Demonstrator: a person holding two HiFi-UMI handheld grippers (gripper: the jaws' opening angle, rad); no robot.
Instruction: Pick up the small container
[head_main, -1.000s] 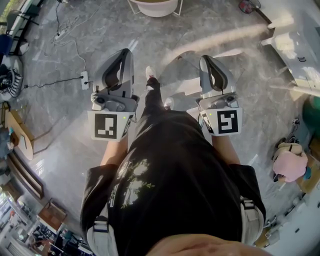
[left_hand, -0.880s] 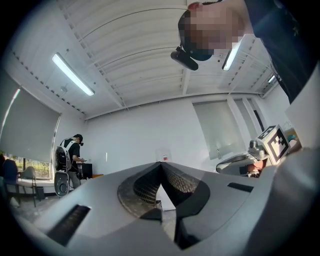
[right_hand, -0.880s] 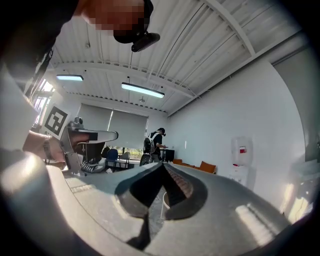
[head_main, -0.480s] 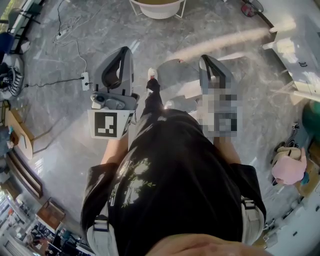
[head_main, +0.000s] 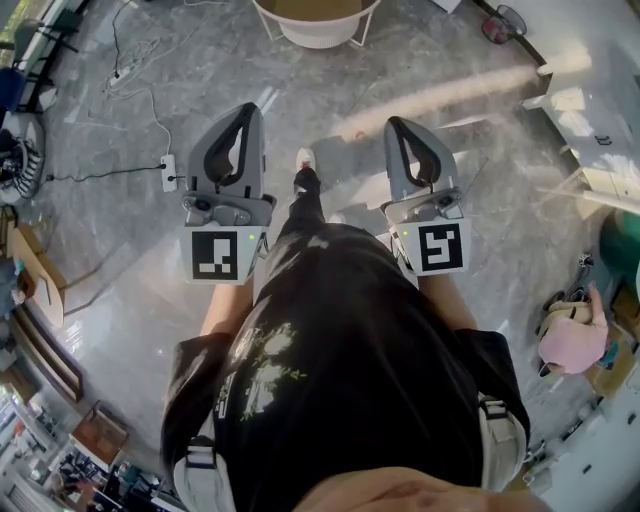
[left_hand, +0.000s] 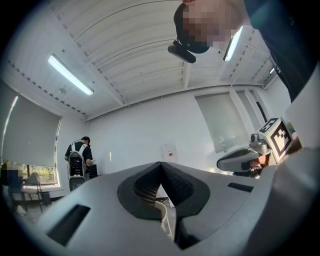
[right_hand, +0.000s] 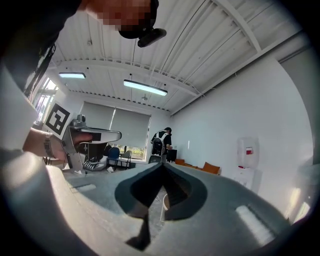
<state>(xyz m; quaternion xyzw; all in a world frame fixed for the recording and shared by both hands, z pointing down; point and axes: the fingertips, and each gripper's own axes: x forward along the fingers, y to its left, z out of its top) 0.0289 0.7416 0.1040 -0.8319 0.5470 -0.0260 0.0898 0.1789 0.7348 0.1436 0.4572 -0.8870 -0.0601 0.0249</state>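
Note:
In the head view a white round container (head_main: 316, 22) stands on a white frame at the far edge of the floor, ahead of both grippers. My left gripper (head_main: 248, 108) and right gripper (head_main: 396, 126) are held side by side at waist height and point level toward it, well short of it. Both are shut with nothing between the jaws. In the left gripper view the jaws (left_hand: 161, 164) meet at the tip, and a white rim (left_hand: 163, 220) shows below them. The right gripper view shows the same: closed jaws (right_hand: 162, 164) above a bit of white rim (right_hand: 165, 202).
The floor is grey marble. A power strip (head_main: 168, 171) with cables lies at the left, with clutter along the left edge. White furniture (head_main: 590, 120) and a fan (head_main: 497, 18) stand at the right. A person with a backpack (right_hand: 161, 142) stands far off, near a water dispenser (right_hand: 246, 160).
The person has stepped forward: the floor and the white container have slid a little down the head view. Both grippers stay shut and side by side.

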